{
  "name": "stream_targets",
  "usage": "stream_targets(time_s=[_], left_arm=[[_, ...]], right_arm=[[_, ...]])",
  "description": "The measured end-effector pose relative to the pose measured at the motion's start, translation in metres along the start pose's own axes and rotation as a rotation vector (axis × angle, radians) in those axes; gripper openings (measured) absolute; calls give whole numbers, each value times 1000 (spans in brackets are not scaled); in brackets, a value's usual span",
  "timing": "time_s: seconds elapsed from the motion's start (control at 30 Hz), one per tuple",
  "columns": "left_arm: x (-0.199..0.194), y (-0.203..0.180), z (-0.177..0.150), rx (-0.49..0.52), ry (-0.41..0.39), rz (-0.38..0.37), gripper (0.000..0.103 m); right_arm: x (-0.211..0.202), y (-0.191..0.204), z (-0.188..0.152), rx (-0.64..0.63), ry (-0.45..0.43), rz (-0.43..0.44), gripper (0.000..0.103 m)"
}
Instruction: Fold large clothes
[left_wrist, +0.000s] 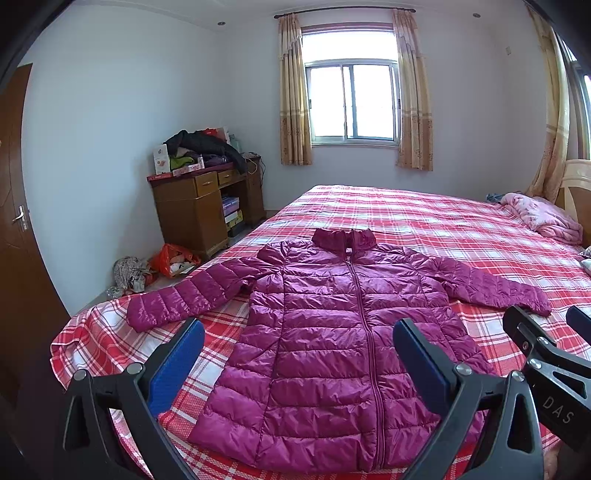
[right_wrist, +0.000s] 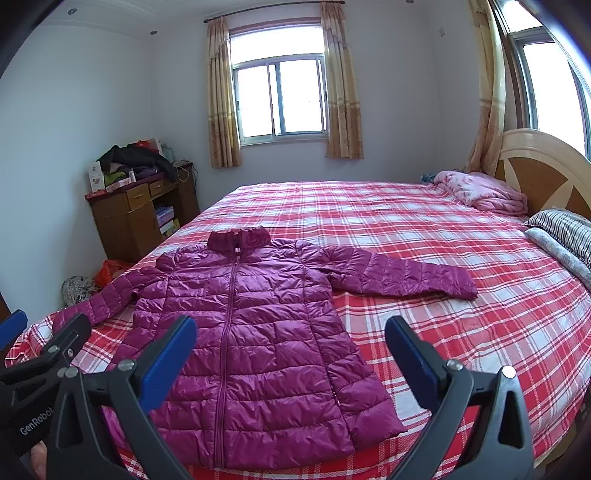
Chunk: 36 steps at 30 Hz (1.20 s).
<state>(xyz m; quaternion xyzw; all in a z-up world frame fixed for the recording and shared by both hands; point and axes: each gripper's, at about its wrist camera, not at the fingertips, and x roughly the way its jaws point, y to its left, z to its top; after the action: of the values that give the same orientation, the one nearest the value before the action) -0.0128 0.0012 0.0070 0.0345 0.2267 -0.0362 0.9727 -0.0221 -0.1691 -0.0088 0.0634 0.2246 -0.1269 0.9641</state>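
Bed (right_wrist: 424, 236): wide bare plaid cover is left open right of and beyond the jacket (right_wrist: 251, 332). Obstacles are confined to the headboard end: pink quilt (right_wrist: 484, 192), striped pillows (right_wrist: 565, 229). Cluttered wooden desk (left_wrist: 207, 206) is set off the bed's far left side.

a lived-in home bedroom: a wide bed under a red-and-white plaid sheet (right_wrist: 424, 236) with a cream and brown wooden headboard (right_wrist: 546, 173), a rumpled pink quilt (right_wrist: 484, 192), beige floral curtains (left_wrist: 413, 110) framing a sliding window (left_wrist: 351, 99), and a brown wooden desk (left_wrist: 199, 206) heaped with clothes.
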Motion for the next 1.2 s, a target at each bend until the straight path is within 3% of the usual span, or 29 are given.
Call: stream_targets(time_s=[1.2], left_arm=[[1,4,0,-8,10,3,102]], right_arm=[[-1,0,0,6,7,2,103]])
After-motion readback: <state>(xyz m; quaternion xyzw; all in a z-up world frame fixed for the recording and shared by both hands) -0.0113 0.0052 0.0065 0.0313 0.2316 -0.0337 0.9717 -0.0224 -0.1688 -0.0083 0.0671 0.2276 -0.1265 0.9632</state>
